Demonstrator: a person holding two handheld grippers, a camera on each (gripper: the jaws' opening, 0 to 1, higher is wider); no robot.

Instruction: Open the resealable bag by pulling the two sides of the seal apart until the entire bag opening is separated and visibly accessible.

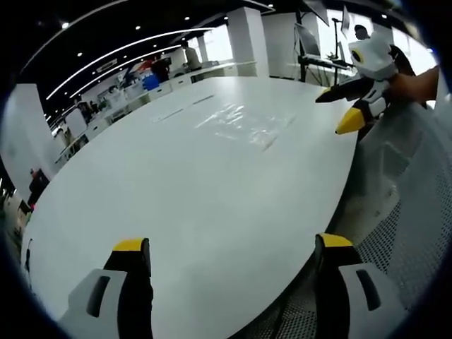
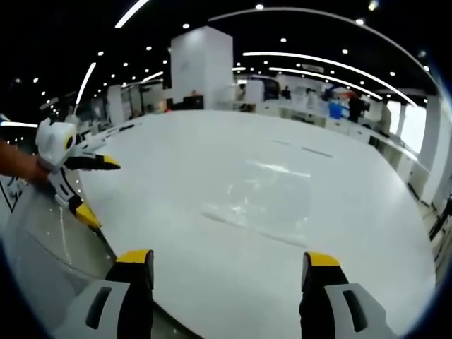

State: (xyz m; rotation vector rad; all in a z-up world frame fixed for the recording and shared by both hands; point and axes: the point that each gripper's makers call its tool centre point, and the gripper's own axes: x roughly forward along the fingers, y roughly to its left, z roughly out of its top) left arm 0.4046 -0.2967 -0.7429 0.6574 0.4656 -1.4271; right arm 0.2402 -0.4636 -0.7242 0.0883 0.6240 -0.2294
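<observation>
- Pre-grasp: I hold both grippers w/ jaws apart, empty – left gripper (image 1: 233, 254), right gripper (image 2: 229, 265).
- Clear flat plastic resealable bag (image 2: 261, 212) lies mid white oval table (image 2: 353, 212), untouched.
- Next, I judge: approach the seal, pinch each side.

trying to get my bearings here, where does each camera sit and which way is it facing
Left gripper view: rides on the left gripper, jaws open, looking across the white table at the clear bag; the right gripper enters at upper right.
Right gripper view: rides on the right gripper, jaws open, facing the same bag on the table; the left gripper and a hand show at left.
Shared: table, bag, and each other's gripper.
</observation>
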